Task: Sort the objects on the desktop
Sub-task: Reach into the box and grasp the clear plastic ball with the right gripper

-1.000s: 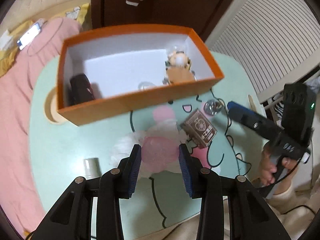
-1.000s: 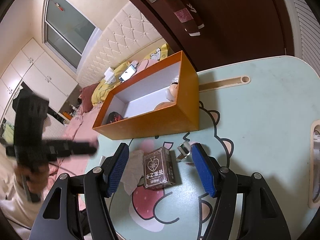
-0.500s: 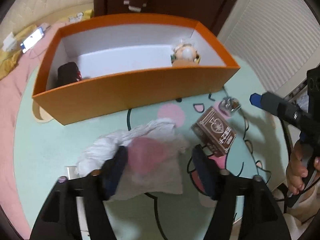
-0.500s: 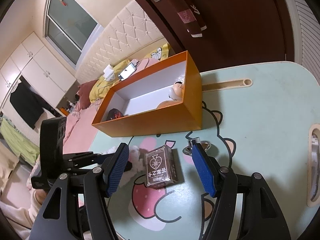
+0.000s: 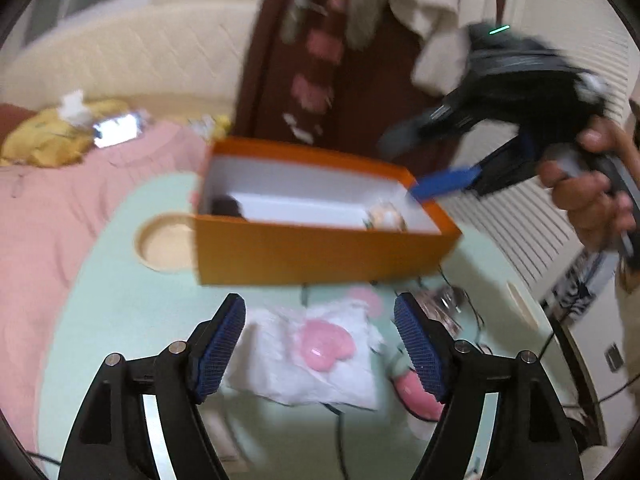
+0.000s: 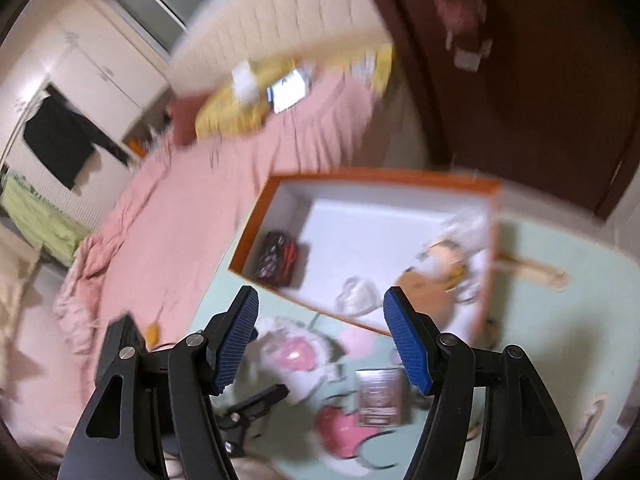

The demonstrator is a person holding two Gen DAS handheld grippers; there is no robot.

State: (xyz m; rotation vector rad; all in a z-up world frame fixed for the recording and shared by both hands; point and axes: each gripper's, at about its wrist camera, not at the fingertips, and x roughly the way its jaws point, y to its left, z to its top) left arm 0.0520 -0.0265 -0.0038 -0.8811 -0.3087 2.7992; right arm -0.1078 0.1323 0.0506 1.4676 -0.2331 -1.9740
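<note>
Cloth point(image 5: 320, 356) on table point(image 5: 120, 312) before box point(image 5: 320, 256)

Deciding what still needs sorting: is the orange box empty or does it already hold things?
Not empty. The box holds a dark pouch, a toy figure and a clear crumpled item.

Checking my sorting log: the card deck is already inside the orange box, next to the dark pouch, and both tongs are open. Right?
Not quite. The card deck lies on the table outside the orange box, as the right wrist view shows. The dark pouch is in the box, and the left tongs and right tongs are open.
</note>
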